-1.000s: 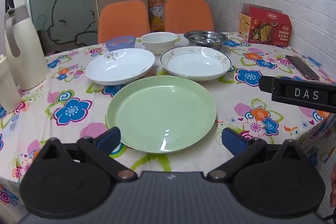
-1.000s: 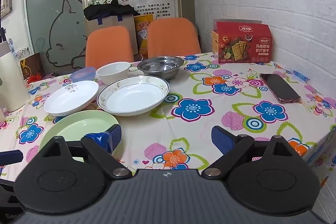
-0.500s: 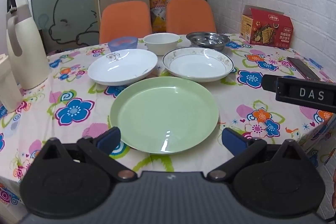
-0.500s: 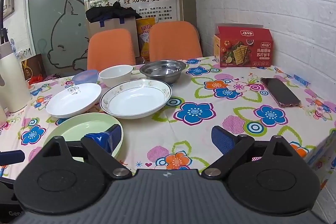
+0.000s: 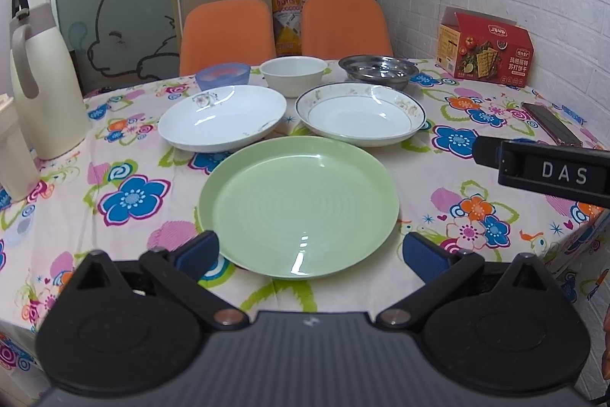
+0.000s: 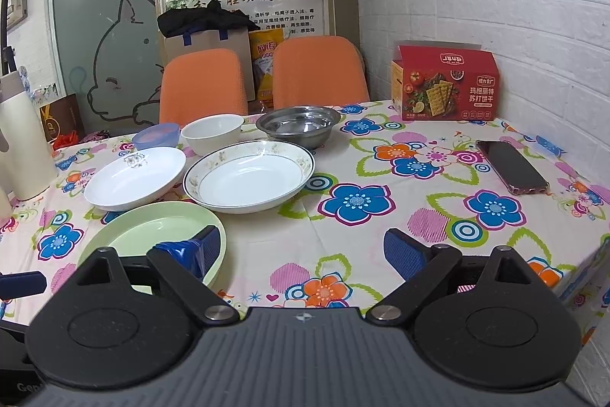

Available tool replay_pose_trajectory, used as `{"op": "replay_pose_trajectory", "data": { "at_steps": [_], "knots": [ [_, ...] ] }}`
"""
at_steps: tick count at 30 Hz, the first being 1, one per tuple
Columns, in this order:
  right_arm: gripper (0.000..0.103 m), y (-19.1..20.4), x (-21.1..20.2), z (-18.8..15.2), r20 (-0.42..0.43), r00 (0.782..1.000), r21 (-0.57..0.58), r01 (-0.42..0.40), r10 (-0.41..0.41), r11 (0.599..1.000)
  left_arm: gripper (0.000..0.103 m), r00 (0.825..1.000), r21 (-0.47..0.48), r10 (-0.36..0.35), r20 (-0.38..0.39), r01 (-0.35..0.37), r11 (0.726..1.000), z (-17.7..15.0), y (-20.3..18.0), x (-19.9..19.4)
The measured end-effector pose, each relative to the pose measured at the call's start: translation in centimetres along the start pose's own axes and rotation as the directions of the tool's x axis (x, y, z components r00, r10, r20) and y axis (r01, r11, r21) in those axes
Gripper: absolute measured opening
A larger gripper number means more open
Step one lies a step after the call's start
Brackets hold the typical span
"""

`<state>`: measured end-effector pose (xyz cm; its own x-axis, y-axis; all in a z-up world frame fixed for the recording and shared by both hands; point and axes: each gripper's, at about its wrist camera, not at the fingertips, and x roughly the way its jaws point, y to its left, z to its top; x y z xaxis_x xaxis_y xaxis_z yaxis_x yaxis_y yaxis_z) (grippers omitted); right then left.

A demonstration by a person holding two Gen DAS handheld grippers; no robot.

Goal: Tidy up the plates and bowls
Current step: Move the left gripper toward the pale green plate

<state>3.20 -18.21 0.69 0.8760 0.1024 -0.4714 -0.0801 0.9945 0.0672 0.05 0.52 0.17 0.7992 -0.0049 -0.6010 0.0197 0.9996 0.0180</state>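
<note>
The left gripper (image 5: pixel 309 252) hovers with its blue-padded jaws spread wide and nothing between them. Straight ahead of them the round pale-green plate (image 5: pixel 298 205) lies flat on the flower-print tablecloth (image 5: pixel 126 201), its near rim reaching down between the two pads without touching either. Compared with a second ago the plate sits a little higher and more to the right between the jaws, and the whole table has drawn slightly closer.

Beyond the green plate, ahead and left of the jaws, lies the plain white shallow plate (image 5: pixel 222 117); ahead and right lies the white gold-rimmed deep plate (image 5: pixel 360 114). Behind them stand the small blue plastic bowl (image 5: pixel 223 75), the white ceramic bowl (image 5: pixel 294 74) and the stainless-steel bowl (image 5: pixel 377 70).

The right gripper (image 6: pixel 301 250) is likewise released and empty, over bare cloth. The green plate is at its left jaw, partly hidden by that pad. Since the earlier frame this view has lifted a touch and the dishes have slid slightly right; none has changed place on the cloth.
</note>
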Motion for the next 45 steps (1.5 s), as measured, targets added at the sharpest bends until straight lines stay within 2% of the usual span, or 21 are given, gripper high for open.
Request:
{"op": "replay_pose_trajectory", "data": {
  "at_steps": [19, 31, 35, 41, 45],
  "knots": [
    [0.080, 0.9, 1.5, 0.0, -0.026, 1.000, -0.019, 0.002, -0.003, 1.000, 0.102, 1.000, -0.033, -0.016, -0.023, 0.015, 0.999, 0.5, 1.4, 1.3],
    [0.080, 2.4, 4.0, 0.1, -0.077, 0.997, -0.047, -0.021, 0.017, 0.999, 0.102, 1.000, -0.054, -0.019, -0.020, 0.018, 0.998, 1.4, 3.3, 2.7],
    [0.080, 3.0, 5.2, 0.0, -0.109, 0.992, -0.061, -0.063, 0.056, 0.996, 0.102, 0.999, -0.057, 0.006, -0.043, -0.009, 0.998, 1.9, 5.2, 3.5],
    [0.080, 4.3, 7.9, -0.3, -0.182, 0.976, -0.083, -0.133, 0.117, 0.988, 0.102, 0.995, -0.160, 0.027, -0.091, -0.042, 0.986, 2.7, 9.6, 5.3],
    [0.080, 5.4, 9.7, -0.7, -0.231, 0.964, -0.109, -0.163, 0.135, 0.981, 0.102, 0.994, -0.165, -0.011, -0.112, -0.007, 0.986, 3.2, 10.2, 7.0]
  ]
}}
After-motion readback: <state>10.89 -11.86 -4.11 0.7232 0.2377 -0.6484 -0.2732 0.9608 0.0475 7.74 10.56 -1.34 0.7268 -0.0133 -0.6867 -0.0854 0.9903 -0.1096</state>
